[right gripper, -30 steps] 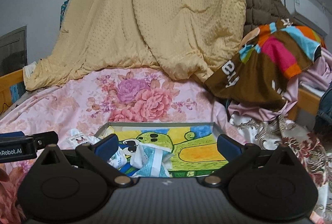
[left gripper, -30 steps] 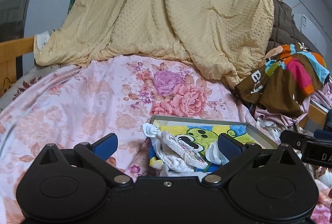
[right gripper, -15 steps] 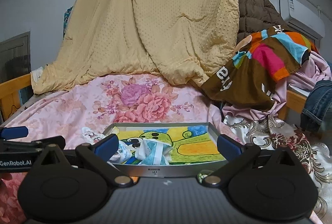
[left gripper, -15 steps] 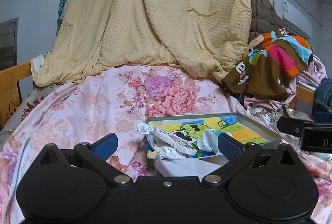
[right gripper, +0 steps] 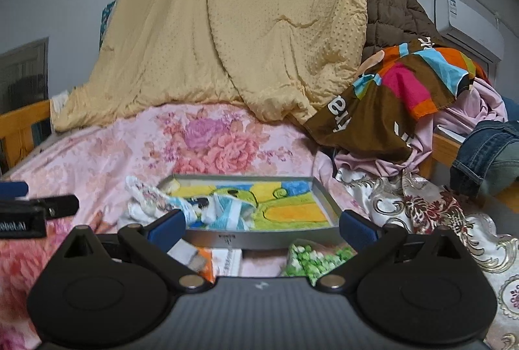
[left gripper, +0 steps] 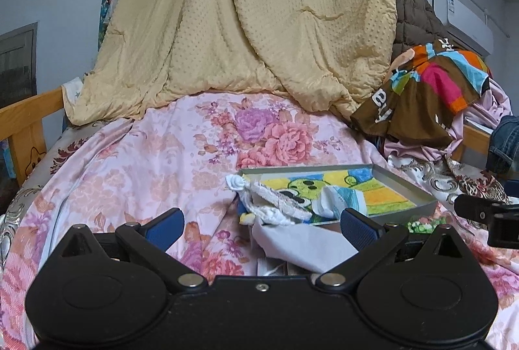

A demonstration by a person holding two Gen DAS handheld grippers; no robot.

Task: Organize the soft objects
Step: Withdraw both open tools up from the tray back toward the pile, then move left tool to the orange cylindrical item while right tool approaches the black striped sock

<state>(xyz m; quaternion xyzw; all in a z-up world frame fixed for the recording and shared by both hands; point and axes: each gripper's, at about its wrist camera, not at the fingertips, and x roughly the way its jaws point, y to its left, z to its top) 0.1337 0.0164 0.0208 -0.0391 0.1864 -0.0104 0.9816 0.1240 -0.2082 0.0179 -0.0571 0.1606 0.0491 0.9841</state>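
A shallow grey tray [left gripper: 418, 190] [right gripper: 259, 239] with a yellow, green and blue cartoon bottom lies on the pink floral bedspread [left gripper: 136, 161]. A white patterned sock [left gripper: 275, 204] [right gripper: 152, 197] hangs over its left edge. A blue-and-white sock [left gripper: 343, 199] [right gripper: 227, 213] lies crumpled inside. My left gripper [left gripper: 261, 225] is open and empty, short of the tray's left end. My right gripper [right gripper: 261, 225] is open and empty, in front of the tray's near wall. Each gripper's fingers show at the edge of the other's view.
A yellow dotted quilt [left gripper: 259, 18] hangs at the back. Piled clothes, a brown multicoloured garment [right gripper: 399, 96] and jeans [right gripper: 486, 152] fill the right side. A green-and-white packet [right gripper: 308, 259], an orange packet [right gripper: 201, 262] and white cloth [left gripper: 301, 243] lie before the tray. Wooden bed rail [left gripper: 22, 122] at left.
Both grippers have pulled back and up from the tray, which now sits farther off; packets and cloth in front of it have come into view. Both stayed open.
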